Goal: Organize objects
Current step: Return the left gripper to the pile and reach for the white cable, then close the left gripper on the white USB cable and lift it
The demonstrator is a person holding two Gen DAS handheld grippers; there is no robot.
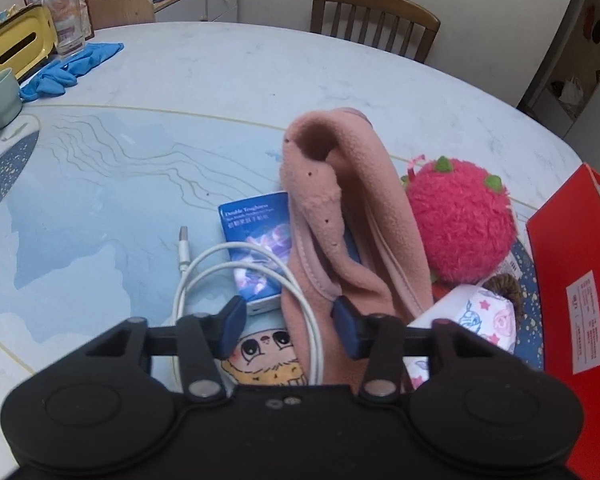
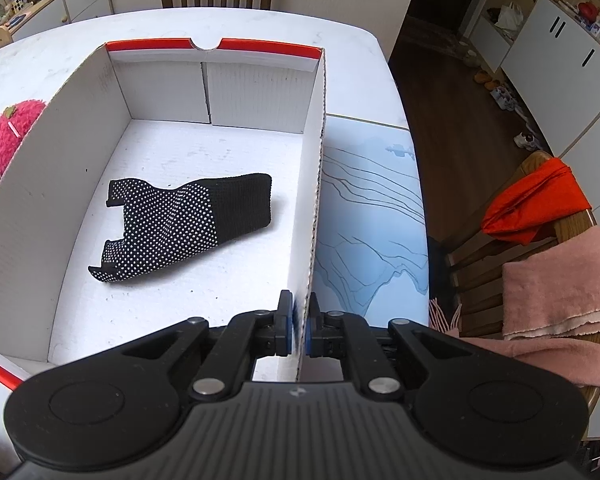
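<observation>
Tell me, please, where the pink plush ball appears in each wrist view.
Left wrist: the plush ball sits right of centre, behind the pink cloth.
Right wrist: it peeks in at the left edge, behind the box wall.
Shared landmark: the red-and-white box, beside the ball in both.

Right tool (image 2: 298, 330) clamped on the right wall of a white cardboard box (image 2: 315, 184), one pad inside, one outside. Box rim is red at the far edge, with a semicircular notch. On the box floor lies a black glove with white grip dots (image 2: 180, 226), cuff toward the right wall. Box sits on a white surface (image 2: 352, 56) with a blue landscape-print mat (image 2: 372, 216). Pink plush toy (image 2: 14, 132) just outside the left wall. Chair at right carries orange and pink cloths (image 2: 556, 276).
</observation>
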